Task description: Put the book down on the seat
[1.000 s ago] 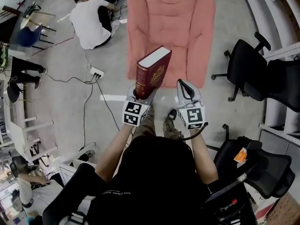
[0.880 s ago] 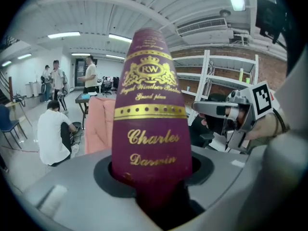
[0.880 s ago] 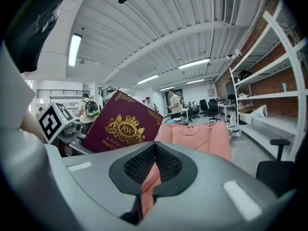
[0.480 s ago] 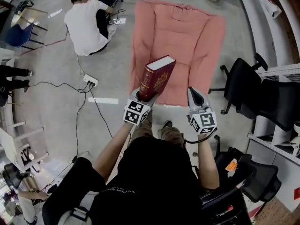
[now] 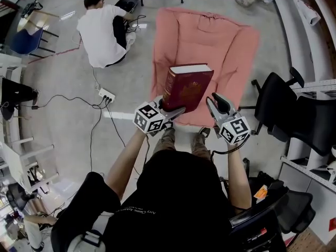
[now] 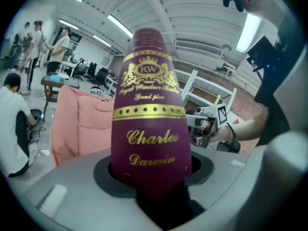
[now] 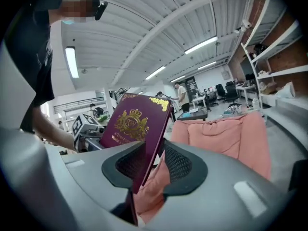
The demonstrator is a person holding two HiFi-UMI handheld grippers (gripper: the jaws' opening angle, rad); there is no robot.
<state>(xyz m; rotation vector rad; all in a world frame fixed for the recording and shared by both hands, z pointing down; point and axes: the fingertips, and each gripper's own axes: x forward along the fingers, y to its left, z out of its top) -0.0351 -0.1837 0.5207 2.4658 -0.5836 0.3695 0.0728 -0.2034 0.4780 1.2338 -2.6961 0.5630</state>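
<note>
Left tongs (image 5: 169, 111) clamp the one maroon book (image 5: 187, 86) by its lower end, held in the air. Right tongs (image 5: 215, 103) are opening, with the book's cover edge in their gap. One pink seat (image 5: 210, 41) lies just beyond, with bare floor (image 5: 68, 104) to its left.

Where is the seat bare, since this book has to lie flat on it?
The pink seat cushion is bare between its two padded sides, beyond the held book. Crowded: office chairs right, a power strip and a seated person left.
</note>
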